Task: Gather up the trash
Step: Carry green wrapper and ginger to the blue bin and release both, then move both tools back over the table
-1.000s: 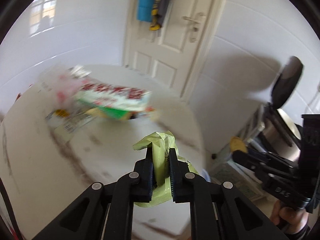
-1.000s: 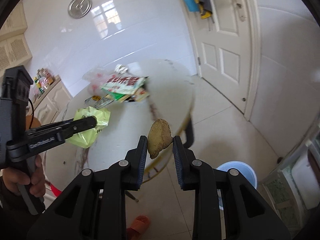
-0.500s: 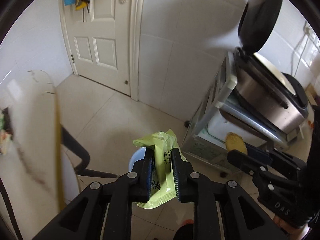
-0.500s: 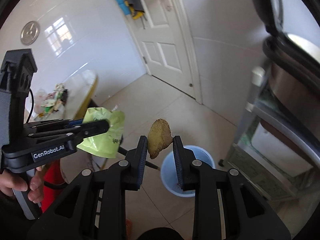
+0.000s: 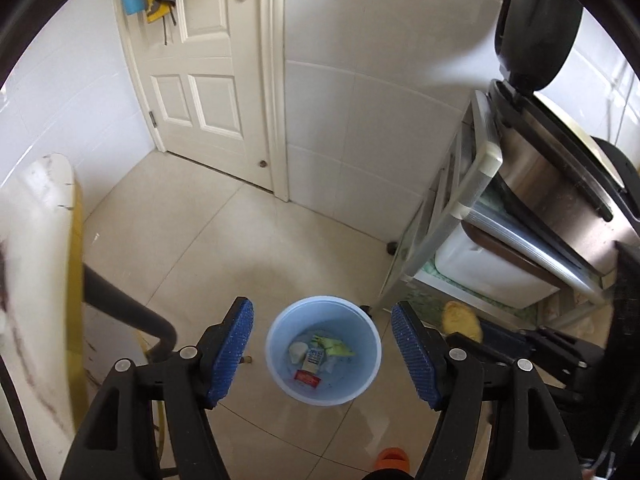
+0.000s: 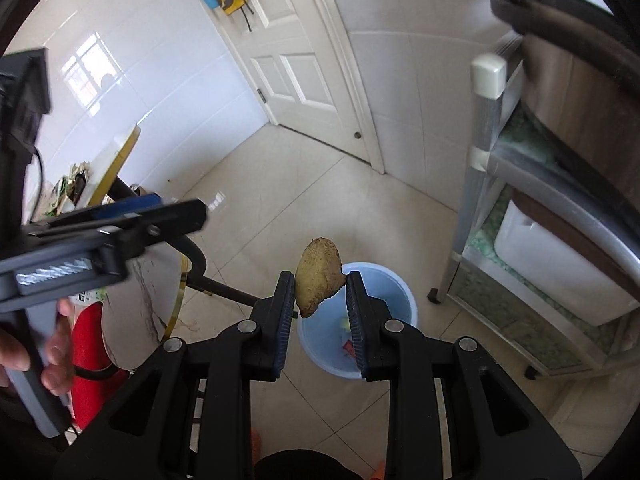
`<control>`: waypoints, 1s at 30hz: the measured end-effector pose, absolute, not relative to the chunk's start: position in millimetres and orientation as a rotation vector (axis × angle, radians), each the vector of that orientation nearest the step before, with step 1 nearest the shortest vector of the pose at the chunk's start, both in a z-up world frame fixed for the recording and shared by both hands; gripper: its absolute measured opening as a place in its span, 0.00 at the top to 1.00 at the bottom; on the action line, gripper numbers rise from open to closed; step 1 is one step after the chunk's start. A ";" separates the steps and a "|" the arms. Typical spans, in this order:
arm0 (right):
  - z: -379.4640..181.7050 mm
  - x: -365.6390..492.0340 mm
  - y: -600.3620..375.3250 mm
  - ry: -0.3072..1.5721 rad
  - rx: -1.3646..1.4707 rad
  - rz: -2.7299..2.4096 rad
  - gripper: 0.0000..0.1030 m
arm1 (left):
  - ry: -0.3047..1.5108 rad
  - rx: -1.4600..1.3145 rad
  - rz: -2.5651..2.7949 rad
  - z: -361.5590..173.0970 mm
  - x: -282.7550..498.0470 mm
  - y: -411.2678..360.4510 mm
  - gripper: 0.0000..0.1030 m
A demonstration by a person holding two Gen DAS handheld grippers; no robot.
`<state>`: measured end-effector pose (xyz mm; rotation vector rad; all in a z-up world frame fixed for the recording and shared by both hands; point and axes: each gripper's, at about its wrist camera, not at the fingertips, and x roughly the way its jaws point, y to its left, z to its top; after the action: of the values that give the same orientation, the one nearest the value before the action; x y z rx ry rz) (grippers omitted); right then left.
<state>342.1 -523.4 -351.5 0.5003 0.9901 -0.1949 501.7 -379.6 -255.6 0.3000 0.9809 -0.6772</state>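
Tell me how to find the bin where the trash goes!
Look at the white door, then down across the pale tiled floor to the spot beside the metal shelf rack. There stands a small round bucket. It is the only light blue thing on the floor, with wrappers already lying inside it.

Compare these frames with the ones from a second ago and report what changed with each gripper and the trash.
Both grippers swung from the table to above the blue bin on the floor. The left gripper opened and let go of the green wrapper, which now lies in the bin. The right gripper stays shut on the brown scrap.
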 end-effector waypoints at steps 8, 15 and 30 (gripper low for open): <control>-364.3 369.0 -510.5 0.979 0.488 -0.142 0.64 | 0.886 0.277 -0.591 -221.7 472.4 -333.5 0.24; -342.9 377.7 -502.6 0.950 0.469 -0.102 0.45 | 0.814 0.218 -0.522 -167.7 449.0 -264.3 0.21; -211.5 364.1 -422.0 0.779 0.273 0.029 0.31 | 0.702 0.075 -0.249 -108.5 421.9 -87.6 0.08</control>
<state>364.1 -422.0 -211.5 0.2729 0.7794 0.0294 421.9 -87.6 -108.5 0.0749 0.7024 -0.2494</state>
